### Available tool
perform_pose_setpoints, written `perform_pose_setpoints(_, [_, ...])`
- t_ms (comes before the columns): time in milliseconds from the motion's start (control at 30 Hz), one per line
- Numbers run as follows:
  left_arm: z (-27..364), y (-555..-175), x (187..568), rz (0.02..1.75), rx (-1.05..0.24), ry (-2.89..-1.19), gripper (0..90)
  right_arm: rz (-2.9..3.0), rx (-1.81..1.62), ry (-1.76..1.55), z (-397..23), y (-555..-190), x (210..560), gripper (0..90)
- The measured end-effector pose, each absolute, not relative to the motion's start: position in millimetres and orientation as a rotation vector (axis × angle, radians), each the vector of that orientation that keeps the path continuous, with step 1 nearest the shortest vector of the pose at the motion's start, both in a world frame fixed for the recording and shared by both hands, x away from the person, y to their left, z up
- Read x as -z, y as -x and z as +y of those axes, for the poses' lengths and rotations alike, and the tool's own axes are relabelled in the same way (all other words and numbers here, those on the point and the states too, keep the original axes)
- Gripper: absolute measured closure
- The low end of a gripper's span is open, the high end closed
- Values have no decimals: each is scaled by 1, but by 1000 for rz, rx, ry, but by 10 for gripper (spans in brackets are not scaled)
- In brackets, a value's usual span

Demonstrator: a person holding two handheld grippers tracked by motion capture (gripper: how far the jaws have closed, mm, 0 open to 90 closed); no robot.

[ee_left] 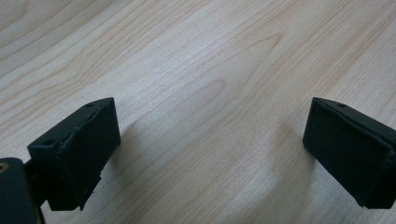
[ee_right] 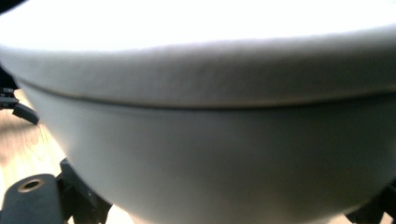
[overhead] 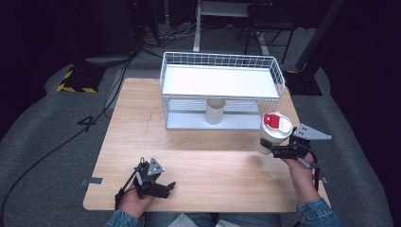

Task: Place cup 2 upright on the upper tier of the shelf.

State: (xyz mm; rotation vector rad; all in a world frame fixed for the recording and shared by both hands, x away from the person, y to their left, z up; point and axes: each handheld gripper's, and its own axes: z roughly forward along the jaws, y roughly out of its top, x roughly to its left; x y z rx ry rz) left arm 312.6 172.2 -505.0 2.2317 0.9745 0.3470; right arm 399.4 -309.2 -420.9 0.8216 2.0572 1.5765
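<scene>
Item one: the white wire rack (overhead: 279, 75) at the far side of your wooden table (overhead: 198, 156), two tiers; the upper tier carries a plain white board, the lower shelf holds one open cream paper cup (overhead: 215, 111) standing upright, its inside not visible from here. Item two: the lidded white cup (overhead: 275, 132) that your right gripper (overhead: 274, 150) clamps by the side, jaws narrowed onto its wall, held upright above the table's right part, just in front of the rack's right corner. It is a pale paper cup with a white domed lid and a red patch on top of the lid; any writing there is too small to read. In the right gripper view the cup (ee_right: 196, 140) sits right against the lens, lid rim above a smooth, unmarked wall. Item three: your left gripper (overhead: 158, 187) lies low at the near edge, jaws spread wide with bare wood (ee_left: 205, 93) between them.
</scene>
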Motion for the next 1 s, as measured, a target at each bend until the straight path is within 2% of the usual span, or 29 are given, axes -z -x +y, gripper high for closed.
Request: perform_pose_setpoints(1000, [172, -313, 505, 974, -347, -2232, 45, 2033, -1609, -804, -286, -420, 348, 119])
